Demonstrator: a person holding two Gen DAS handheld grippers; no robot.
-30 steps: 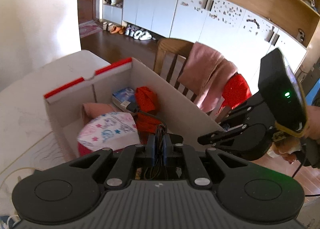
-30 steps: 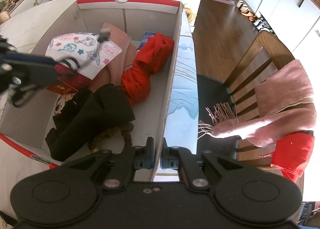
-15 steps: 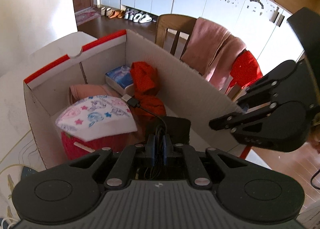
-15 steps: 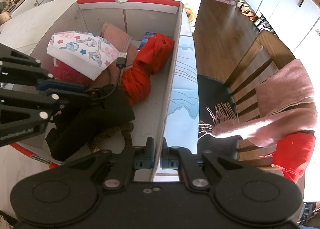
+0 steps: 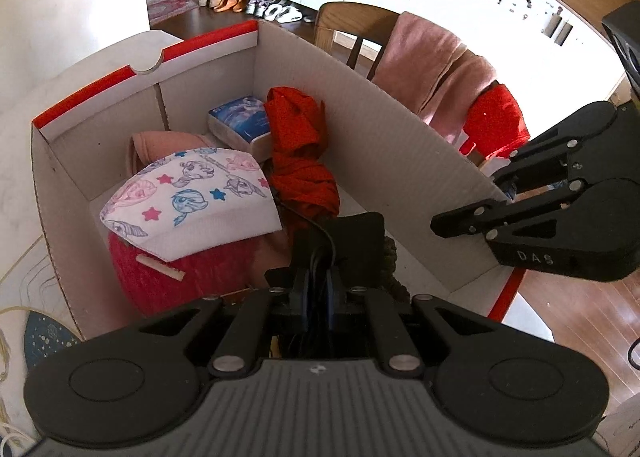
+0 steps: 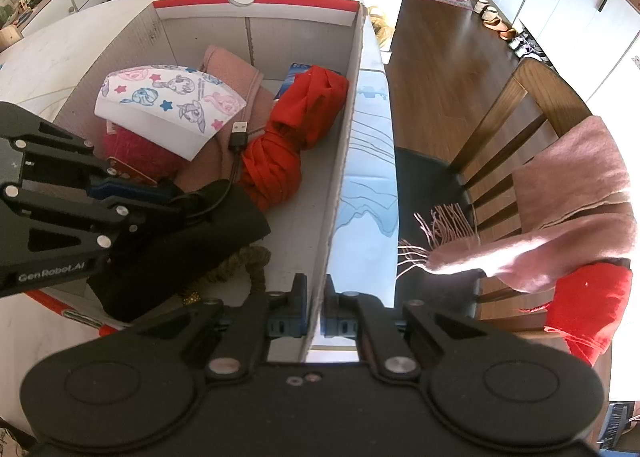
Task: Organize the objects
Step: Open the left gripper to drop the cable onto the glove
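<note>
On white table [image 6: 60, 45], cardboard box [image 6: 256, 29]

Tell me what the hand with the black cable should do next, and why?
Probably open the left gripper and let go. It is shut on the black USB cable and is already down inside the cardboard box, over the black cloth beside the red cloth bundle. The right gripper is clamping the box wall, so the box looks steady.
</note>
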